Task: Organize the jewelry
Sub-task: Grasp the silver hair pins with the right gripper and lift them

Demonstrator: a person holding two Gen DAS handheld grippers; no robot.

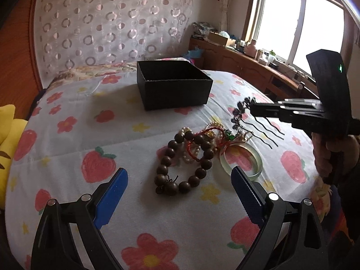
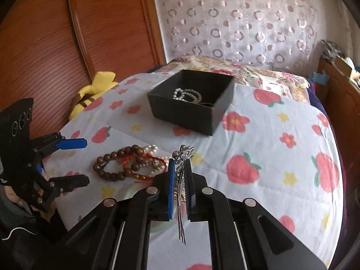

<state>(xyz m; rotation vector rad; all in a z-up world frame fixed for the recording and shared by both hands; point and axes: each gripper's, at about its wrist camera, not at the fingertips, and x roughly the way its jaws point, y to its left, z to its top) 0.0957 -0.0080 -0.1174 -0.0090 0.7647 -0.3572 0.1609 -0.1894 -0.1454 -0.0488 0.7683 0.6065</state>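
On the bed (image 1: 67,135), black box (image 2: 191,110) at twelve o'clock, pearls already inside | bracelet pile (image 1: 191,153) centre, unsorted | my right gripper (image 2: 181,180) clenched on hair comb (image 2: 183,157) | left gripper (image 1: 180,191) spread, empty.

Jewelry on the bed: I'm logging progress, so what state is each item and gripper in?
Hair comb: clamped in right gripper, lifted.
Left gripper: open, empty.
Black box: open, lidless, pearl bracelet inside.
Wooden bead bracelet: lying on bedspread.
Jade bangle: lying flat beside the pile.
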